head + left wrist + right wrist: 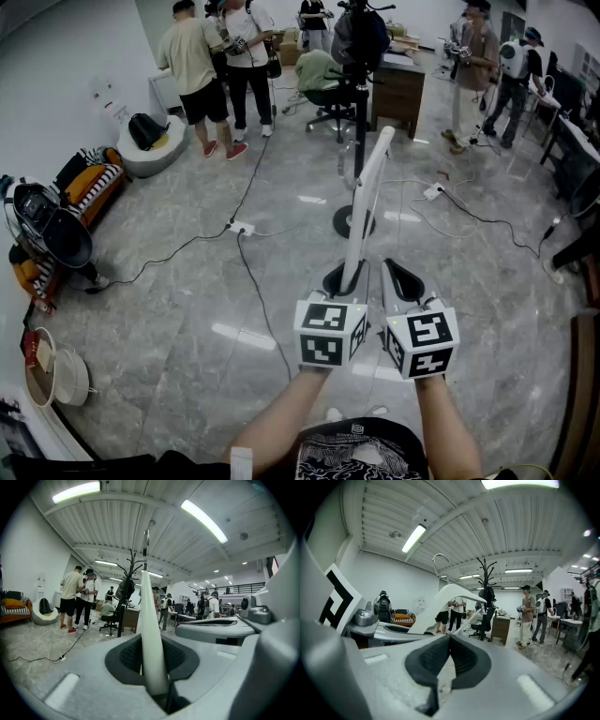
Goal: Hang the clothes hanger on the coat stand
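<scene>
Presently the left tool (342, 279) clamps the white clothes hanger (366, 192), the right tool (403, 279) beside it closed and empty.

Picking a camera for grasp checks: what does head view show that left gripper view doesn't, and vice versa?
Head view only: the marker cubes on left tool and right tool, and the person's forearms. Left gripper view only: pads clamped on the hanger's arm, its metal hook, ceiling lights. Both: white hanger, coat stand, people behind.
</scene>
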`<state>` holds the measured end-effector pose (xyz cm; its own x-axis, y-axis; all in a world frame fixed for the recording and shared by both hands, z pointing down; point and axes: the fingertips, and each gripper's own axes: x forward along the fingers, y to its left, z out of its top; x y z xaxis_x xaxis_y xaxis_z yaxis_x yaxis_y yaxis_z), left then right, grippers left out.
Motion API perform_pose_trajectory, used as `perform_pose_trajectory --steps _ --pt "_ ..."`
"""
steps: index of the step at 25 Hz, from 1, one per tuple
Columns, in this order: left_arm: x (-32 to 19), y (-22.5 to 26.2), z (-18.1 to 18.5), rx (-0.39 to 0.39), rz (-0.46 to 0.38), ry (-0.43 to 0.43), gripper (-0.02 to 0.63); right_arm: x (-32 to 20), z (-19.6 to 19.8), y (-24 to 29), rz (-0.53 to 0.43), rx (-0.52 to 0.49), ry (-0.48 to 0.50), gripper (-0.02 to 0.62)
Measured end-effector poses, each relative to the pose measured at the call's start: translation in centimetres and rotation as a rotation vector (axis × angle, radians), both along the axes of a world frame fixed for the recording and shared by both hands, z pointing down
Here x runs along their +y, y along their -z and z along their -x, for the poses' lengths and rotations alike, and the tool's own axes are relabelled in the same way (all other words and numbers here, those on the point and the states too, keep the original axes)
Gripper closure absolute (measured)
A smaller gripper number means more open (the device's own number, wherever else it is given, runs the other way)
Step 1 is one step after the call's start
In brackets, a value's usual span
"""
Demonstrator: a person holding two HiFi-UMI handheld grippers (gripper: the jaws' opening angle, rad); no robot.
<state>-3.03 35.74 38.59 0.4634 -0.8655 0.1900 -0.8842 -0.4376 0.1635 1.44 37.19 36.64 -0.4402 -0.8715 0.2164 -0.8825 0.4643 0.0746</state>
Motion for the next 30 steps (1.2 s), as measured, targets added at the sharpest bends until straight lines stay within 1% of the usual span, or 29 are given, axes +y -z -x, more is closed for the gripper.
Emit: perform_pose_trajectory --steps 4,10,13,20,23,30 --pt "-0.1 0.2 0.2 0.000 -0.002 -0.006 0.537 -0.2 0.4 0.2 0.003 -0.029 0.003 0.595" --pt "-1.0 -0.2 -0.1 -0.002 0.006 -0.019 0.537 -1.2 0.0 -1.0 0.036 -0.022 0.006 0.595" --pt "-2.0 -0.4 -0.7 -0.008 0.009 -0.025 0.537 -2.3 -0.8 -1.7 0.052 -0.031 -0.003 0.595" --pt "-6.0 -1.3 -2.8 -0.013 0.018 -0.029 0.537 -6.8 -2.5 -2.6 0.062 -0.056 0.002 0.595" --pt "-8.6 -0.9 -3.8 -0.022 0.017 -0.025 0.537 -9.4 -3.3 -2.2 0.062 -0.065 0.017 0.595" --pt "-14.7 -0.5 -6.8 -0.036 0.024 -0.008 0.537 -16.0 -6.4 -1.4 0.056 -0.084 0.042 0.595"
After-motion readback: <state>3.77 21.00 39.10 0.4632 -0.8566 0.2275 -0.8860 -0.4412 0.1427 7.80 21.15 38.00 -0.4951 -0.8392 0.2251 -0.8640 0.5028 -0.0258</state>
